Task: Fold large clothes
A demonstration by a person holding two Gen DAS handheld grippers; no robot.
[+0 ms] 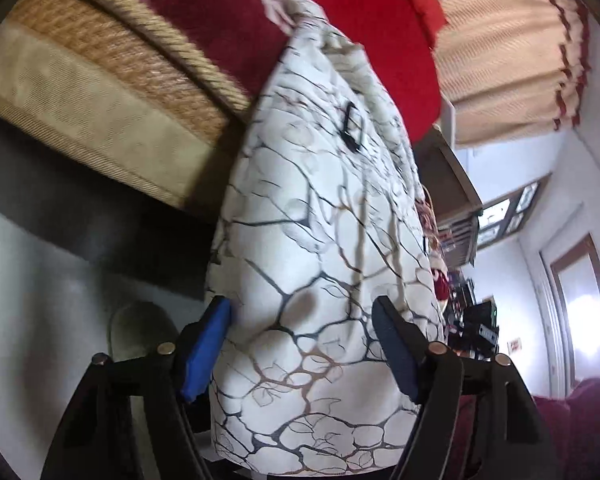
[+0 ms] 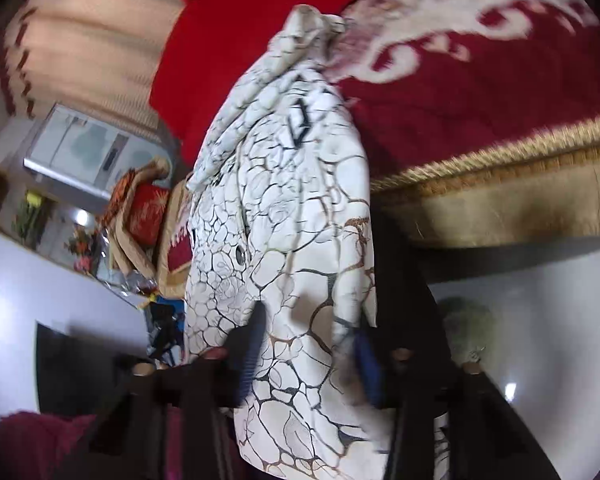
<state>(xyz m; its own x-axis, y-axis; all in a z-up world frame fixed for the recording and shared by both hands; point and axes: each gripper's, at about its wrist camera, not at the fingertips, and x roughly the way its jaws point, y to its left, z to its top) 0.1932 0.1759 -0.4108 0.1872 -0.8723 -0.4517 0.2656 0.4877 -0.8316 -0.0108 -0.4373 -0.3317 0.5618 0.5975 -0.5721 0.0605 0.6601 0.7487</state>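
Note:
A white garment with a dark and brown cracked-vein print hangs stretched from the bed edge toward both cameras; it also shows in the right wrist view. My left gripper has its blue-padded fingers on either side of a bunched fold of the garment and grips it. My right gripper likewise has its fingers around a fold of the same garment. The garment's far end rests crumpled on the bed.
The bed carries a dark red patterned blanket with gold rope trim and a bright red cloth. Curtains, a window and cluttered shelves lie behind. Grey floor lies below the bed.

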